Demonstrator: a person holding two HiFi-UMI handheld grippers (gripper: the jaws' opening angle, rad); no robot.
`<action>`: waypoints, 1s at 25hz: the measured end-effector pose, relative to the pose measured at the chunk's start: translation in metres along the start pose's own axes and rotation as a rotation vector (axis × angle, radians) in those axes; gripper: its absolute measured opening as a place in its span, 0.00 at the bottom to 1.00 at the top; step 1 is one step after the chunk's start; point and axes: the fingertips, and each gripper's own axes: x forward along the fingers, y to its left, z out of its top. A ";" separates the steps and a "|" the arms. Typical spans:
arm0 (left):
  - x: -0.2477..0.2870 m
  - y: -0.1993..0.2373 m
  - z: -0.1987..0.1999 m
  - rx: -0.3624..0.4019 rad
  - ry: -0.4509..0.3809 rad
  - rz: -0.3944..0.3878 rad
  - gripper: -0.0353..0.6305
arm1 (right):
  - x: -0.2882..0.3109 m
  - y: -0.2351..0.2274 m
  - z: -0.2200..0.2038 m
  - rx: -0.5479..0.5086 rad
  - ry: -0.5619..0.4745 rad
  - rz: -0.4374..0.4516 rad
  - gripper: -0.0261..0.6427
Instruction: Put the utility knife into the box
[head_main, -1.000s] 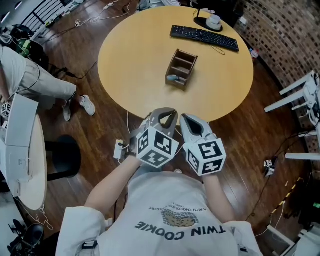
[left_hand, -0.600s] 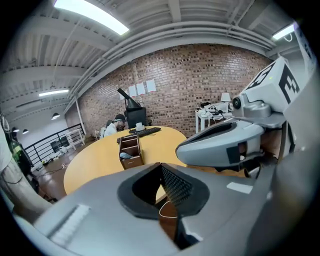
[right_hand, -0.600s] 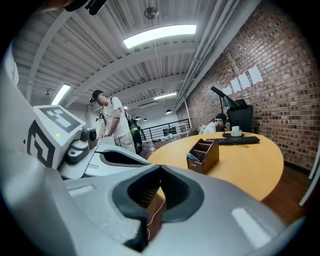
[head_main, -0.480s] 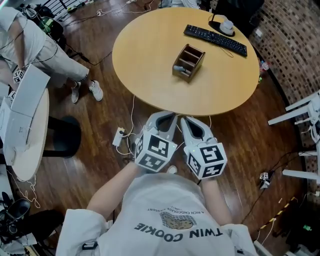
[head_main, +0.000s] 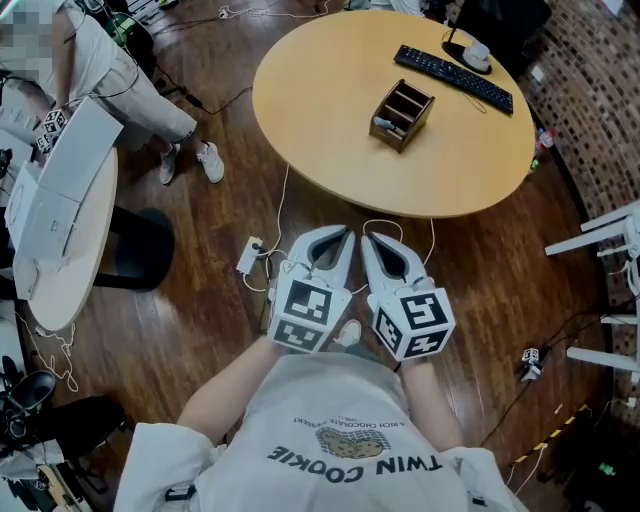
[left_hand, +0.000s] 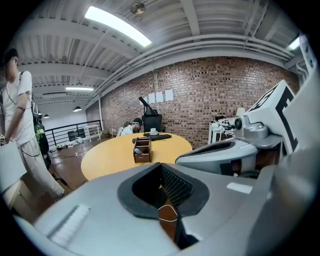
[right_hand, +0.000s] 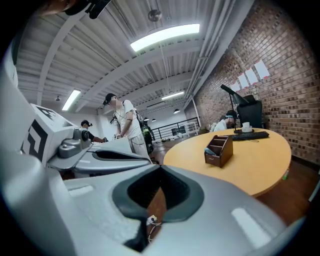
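The brown wooden box (head_main: 402, 113) stands on the round yellow table (head_main: 320, 110), far ahead of me. A grey-blue utility knife (head_main: 383, 123) lies in its near compartment. The box also shows small in the left gripper view (left_hand: 142, 150) and in the right gripper view (right_hand: 219, 150). My left gripper (head_main: 337, 233) and right gripper (head_main: 372, 239) hang side by side close to my body, over the wooden floor and short of the table's edge. Both are shut with nothing between the jaws, as the left gripper (left_hand: 161, 165) and right gripper (right_hand: 160, 168) show in their own views.
A black keyboard (head_main: 453, 78) and a white cup (head_main: 477, 55) sit at the table's far side. A power strip (head_main: 250, 256) with cables lies on the floor ahead. A white table (head_main: 60, 250) and a person (head_main: 110, 70) are at the left, white furniture (head_main: 610, 235) at the right.
Both grippers have drawn back from the table's edge, which now lies farther ahead and to the right. The left gripper has rolled a little. Both stay shut.
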 end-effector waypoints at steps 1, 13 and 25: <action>-0.006 0.001 -0.003 -0.004 0.000 0.004 0.06 | -0.001 0.007 -0.002 0.000 0.002 0.002 0.04; -0.087 0.018 -0.040 -0.065 -0.041 0.015 0.06 | -0.014 0.090 -0.026 -0.013 0.016 -0.021 0.04; -0.155 0.008 -0.057 -0.055 -0.079 -0.005 0.06 | -0.042 0.153 -0.042 -0.012 0.005 -0.052 0.04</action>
